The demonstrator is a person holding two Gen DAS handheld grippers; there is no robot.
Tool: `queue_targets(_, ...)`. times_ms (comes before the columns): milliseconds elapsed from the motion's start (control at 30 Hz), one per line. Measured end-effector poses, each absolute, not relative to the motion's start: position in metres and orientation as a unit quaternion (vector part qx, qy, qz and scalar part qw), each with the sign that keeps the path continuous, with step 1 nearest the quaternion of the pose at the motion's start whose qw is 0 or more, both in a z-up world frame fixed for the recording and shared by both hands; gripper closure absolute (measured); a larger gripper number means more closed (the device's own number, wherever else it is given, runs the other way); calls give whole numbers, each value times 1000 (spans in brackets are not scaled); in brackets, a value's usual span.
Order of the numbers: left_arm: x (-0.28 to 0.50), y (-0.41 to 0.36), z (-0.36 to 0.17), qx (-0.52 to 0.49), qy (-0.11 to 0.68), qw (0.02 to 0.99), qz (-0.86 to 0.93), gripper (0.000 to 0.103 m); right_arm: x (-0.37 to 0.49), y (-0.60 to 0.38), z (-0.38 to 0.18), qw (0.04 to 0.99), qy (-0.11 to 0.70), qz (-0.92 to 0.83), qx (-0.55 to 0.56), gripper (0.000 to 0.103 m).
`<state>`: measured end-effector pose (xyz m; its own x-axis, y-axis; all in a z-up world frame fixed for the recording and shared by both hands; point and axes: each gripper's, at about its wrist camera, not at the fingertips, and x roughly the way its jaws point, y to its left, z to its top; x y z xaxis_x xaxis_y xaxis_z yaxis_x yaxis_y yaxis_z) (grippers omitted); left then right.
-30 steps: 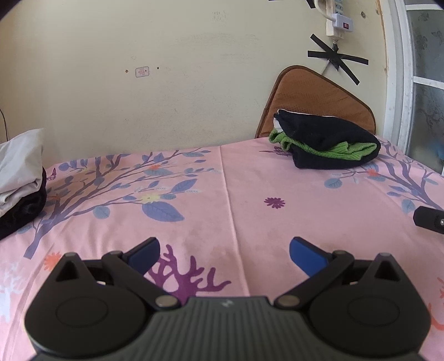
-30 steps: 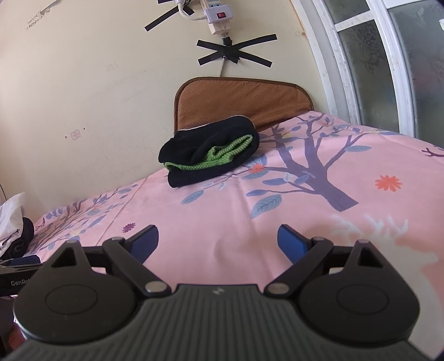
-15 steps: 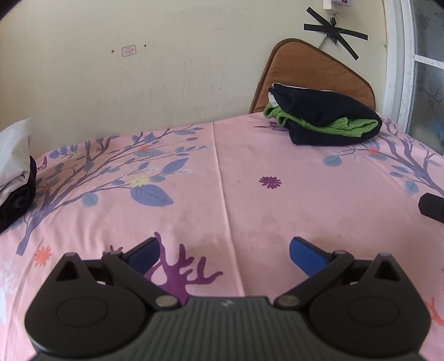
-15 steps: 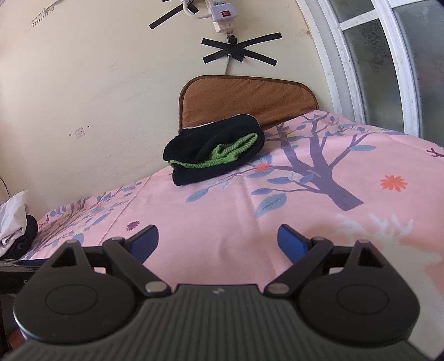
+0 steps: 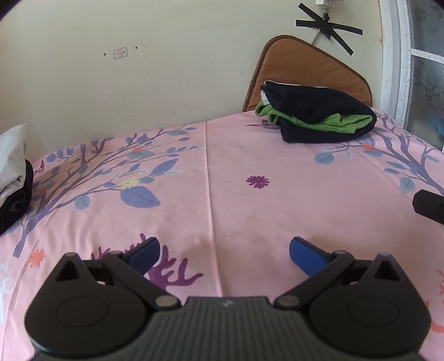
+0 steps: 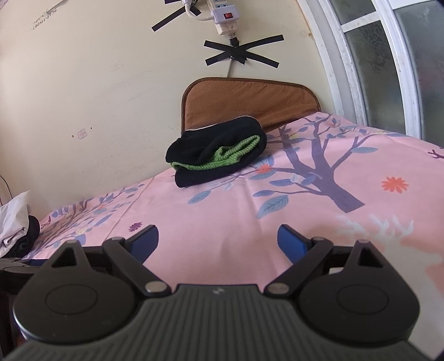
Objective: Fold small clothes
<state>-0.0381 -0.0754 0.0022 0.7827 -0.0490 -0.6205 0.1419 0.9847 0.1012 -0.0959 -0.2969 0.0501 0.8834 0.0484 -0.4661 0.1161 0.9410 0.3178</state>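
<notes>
A heap of black and green small clothes (image 5: pixel 319 116) (image 6: pixel 219 152) lies at the far end of the pink flowered sheet (image 5: pixel 222 177) (image 6: pixel 277 200), against a brown cushion. My left gripper (image 5: pixel 223 252) hovers open over the near middle of the sheet, nothing between its blue fingers. My right gripper (image 6: pixel 217 240) is open too, empty, well short of the heap. In the left wrist view a black tip of the right gripper shows at the right edge. White and black folded clothes (image 5: pixel 12 172) (image 6: pixel 16 230) sit at the far left.
A cream wall runs behind the bed, with a brown cushion (image 5: pixel 308 75) (image 6: pixel 249 102) leaning on it. A power strip (image 6: pixel 222 16) and black tape crosses (image 6: pixel 241 52) hang above. A white window frame (image 6: pixel 360 64) closes off the right side.
Both grippers have tilted and shifted slightly; the black and green heap sits a little higher and nearer in the views. Both stay open and empty.
</notes>
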Motion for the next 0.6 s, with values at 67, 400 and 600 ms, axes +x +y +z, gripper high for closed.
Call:
queue_targets(67,-38,-76,2,77,327,941,-45,0,-96,-297,50,955,240,-18,171,9)
queue_targets(400,-41,-75,1,92,321,943,-17,0,-96,-297,50,956,238,-18,170,9)
queue_targets(600,-42,-71,2,85,316,945,-5,0,-97,-298,51,957,236,-18,171,9)
